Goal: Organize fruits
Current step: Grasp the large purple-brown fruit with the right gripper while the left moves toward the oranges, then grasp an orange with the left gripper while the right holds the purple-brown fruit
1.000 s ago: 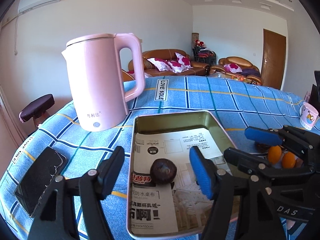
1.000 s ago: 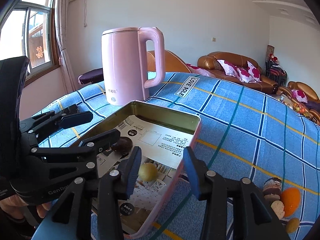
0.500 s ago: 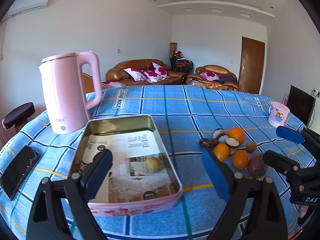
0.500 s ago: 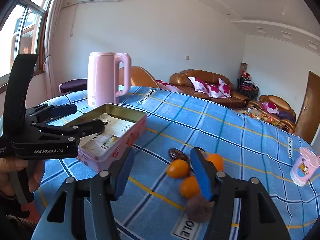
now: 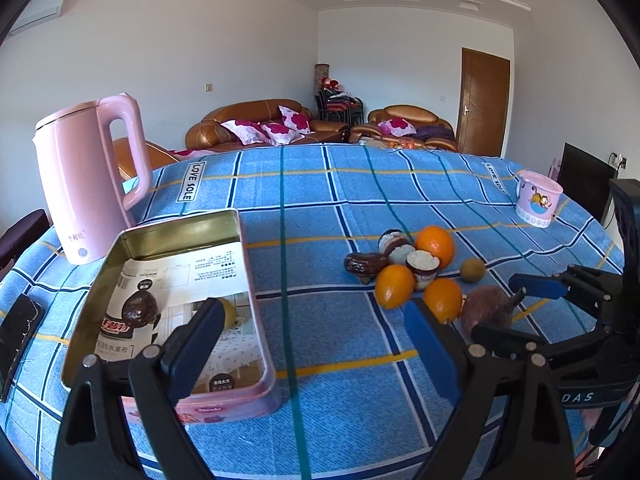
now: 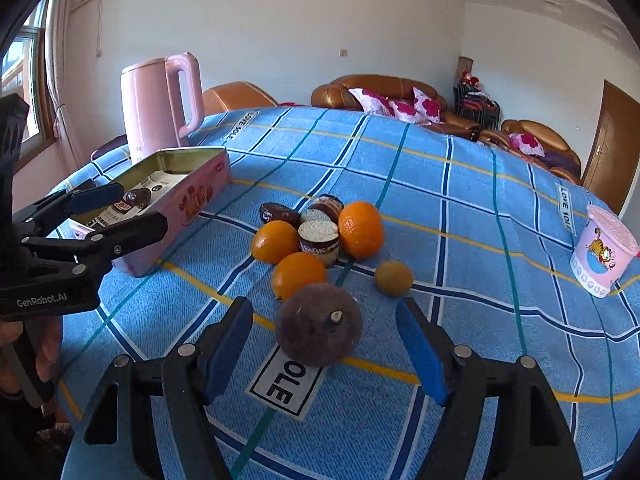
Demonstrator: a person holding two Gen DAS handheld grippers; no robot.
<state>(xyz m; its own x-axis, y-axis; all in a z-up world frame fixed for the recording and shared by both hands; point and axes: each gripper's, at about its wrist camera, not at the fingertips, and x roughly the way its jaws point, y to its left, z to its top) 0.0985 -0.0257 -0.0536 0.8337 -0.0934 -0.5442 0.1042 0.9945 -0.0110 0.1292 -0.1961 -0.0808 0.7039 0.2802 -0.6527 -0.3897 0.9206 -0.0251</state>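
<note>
A pink tin box (image 5: 256,320) (image 6: 192,196) holds a dark round fruit (image 5: 141,309) and a yellow fruit (image 5: 229,316) on printed paper. A pile of fruits lies on the blue cloth: three oranges (image 6: 360,229), a small yellow-green fruit (image 6: 393,278), chocolate-coated cakes (image 6: 319,236) and a brown passion fruit (image 6: 318,324) (image 5: 486,310). My right gripper (image 6: 324,346) is open, its fingers either side of the passion fruit, not touching it. My left gripper (image 5: 312,340) is open and empty, above the cloth beside the tin's right wall.
A pink kettle (image 5: 86,180) stands behind the tin at the left. A pink cartoon cup (image 5: 538,199) stands at the far right of the table. A dark phone (image 5: 16,332) lies at the left edge. Sofas and a door are behind the table.
Both grippers drew back from the tin and swung right toward the fruit pile. The right gripper now straddles the passion fruit. The dark fruit and yellow fruit stay in the tin.
</note>
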